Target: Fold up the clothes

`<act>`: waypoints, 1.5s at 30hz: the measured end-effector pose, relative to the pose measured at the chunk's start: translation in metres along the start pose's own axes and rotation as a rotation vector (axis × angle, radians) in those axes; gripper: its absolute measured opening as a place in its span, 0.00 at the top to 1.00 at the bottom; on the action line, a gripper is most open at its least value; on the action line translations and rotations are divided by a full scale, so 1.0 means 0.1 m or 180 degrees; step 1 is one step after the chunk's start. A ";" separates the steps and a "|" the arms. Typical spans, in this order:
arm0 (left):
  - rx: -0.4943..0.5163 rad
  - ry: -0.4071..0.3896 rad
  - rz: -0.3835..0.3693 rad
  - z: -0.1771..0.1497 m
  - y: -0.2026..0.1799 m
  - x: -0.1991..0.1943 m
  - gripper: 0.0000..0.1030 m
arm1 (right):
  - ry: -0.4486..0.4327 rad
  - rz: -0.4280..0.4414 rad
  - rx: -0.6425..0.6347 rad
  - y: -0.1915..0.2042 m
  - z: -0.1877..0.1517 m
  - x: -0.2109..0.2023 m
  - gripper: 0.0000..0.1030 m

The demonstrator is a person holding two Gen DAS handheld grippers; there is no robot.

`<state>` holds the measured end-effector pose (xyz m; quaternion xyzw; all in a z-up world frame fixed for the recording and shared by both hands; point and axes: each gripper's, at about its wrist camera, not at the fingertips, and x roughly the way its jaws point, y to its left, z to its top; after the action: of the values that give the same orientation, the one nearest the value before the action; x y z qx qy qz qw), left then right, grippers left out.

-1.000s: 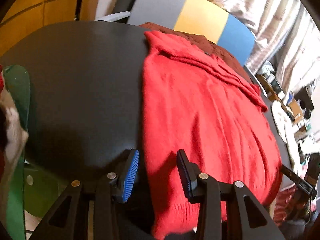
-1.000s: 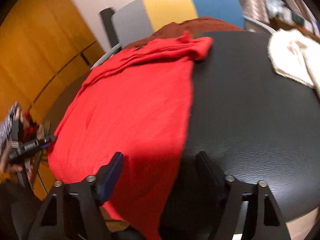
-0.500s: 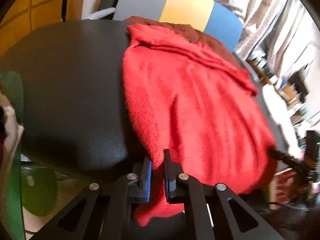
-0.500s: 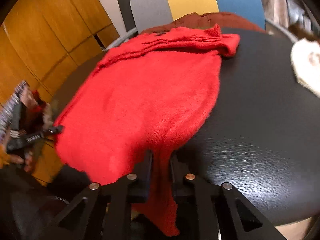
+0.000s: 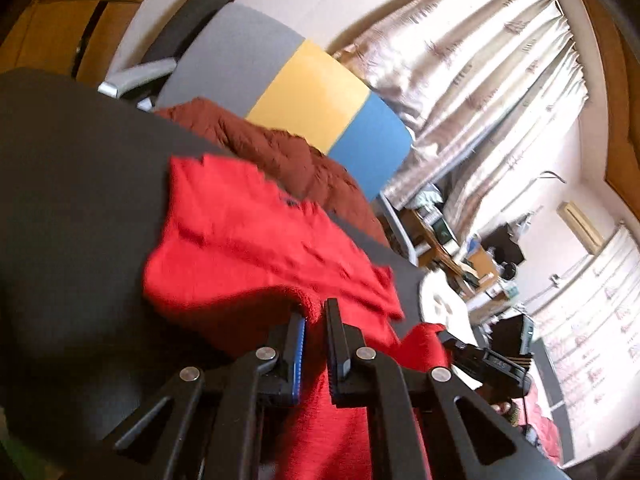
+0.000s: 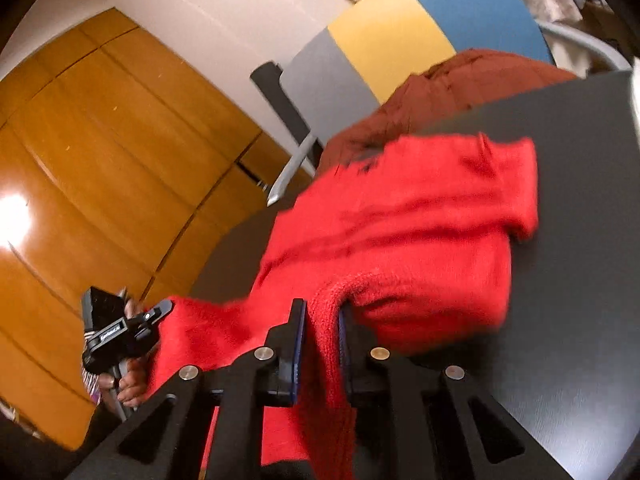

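Note:
A bright red knit sweater [image 5: 248,240] lies on a black table [image 5: 72,200]. It also shows in the right wrist view [image 6: 400,232]. My left gripper [image 5: 314,314] is shut on the sweater's near hem and holds it lifted over the body. My right gripper [image 6: 322,316] is shut on the other end of the same hem, also raised. The lifted hem spans between the two grippers. The other gripper shows at the side of each view, the right one [image 5: 480,360] and the left one [image 6: 120,332].
A dark red garment [image 5: 260,148] lies at the table's far edge, against a chair back [image 5: 304,96] in grey, yellow and blue. A cream cloth [image 5: 440,304] lies on the table to the right. Wooden panels [image 6: 100,160] stand to the left, curtains [image 5: 480,80] behind.
Both grippers closed on the sweater's near hem, then lifted it and carried it forward over the sweater's body. The cameras now tilt upward.

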<state>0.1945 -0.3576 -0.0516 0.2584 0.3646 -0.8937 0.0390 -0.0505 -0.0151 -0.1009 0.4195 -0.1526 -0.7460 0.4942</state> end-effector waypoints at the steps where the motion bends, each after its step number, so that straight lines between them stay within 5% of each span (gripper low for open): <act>1: -0.0019 -0.0015 0.0045 0.12 0.02 0.11 0.93 | -0.0017 -0.0052 0.0014 -0.05 0.12 0.09 0.85; 7: -0.0141 0.0196 0.0599 0.55 0.37 0.89 0.93 | 0.0122 -0.0574 0.0103 -0.43 0.68 0.70 0.85; 10: -0.0271 0.0429 0.0847 0.53 0.65 1.24 0.93 | 0.0391 -0.0828 0.0225 -0.68 0.67 0.99 0.85; 13: -0.0378 0.0651 0.0936 0.34 0.92 1.42 0.92 | 0.0423 -0.0774 0.0276 -0.75 0.50 1.02 0.86; 23: -0.0357 0.0823 0.0890 -0.28 0.79 0.81 0.93 | 0.0479 -0.0460 0.0337 -0.62 -0.16 0.53 0.86; 26: -0.0455 0.0828 0.0827 -0.40 0.74 0.63 0.93 | 0.0457 -0.0304 0.0458 -0.57 -0.23 0.38 0.74; 28: -0.0488 0.0813 0.0728 -0.46 0.68 0.56 0.88 | 0.0461 -0.0137 0.0541 -0.52 -0.27 0.31 0.42; 30: -0.0477 0.0798 0.0628 -0.49 0.62 0.49 0.76 | 0.0498 -0.0003 0.0518 -0.43 -0.32 0.27 0.30; 35: -0.0442 0.0766 0.0396 -0.56 0.47 0.36 0.68 | 0.0652 0.0093 0.0382 -0.27 -0.44 0.29 0.30; 38: -0.0293 0.0908 0.0563 -0.58 0.41 0.53 0.71 | 0.0744 -0.0050 0.0240 -0.25 -0.48 0.38 0.50; 40: -0.0218 0.0944 0.0561 -0.59 0.36 0.58 0.93 | 0.0847 -0.0162 0.0074 -0.20 -0.52 0.39 0.88; 45: -0.0297 0.0693 0.0140 -0.43 0.33 0.39 0.93 | 0.0746 0.0167 -0.0031 -0.08 -0.42 0.28 0.90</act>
<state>0.1883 -0.3485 -0.1174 0.3598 0.4022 -0.8413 0.0308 -0.0271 -0.0281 -0.1447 0.4973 -0.1010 -0.6794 0.5300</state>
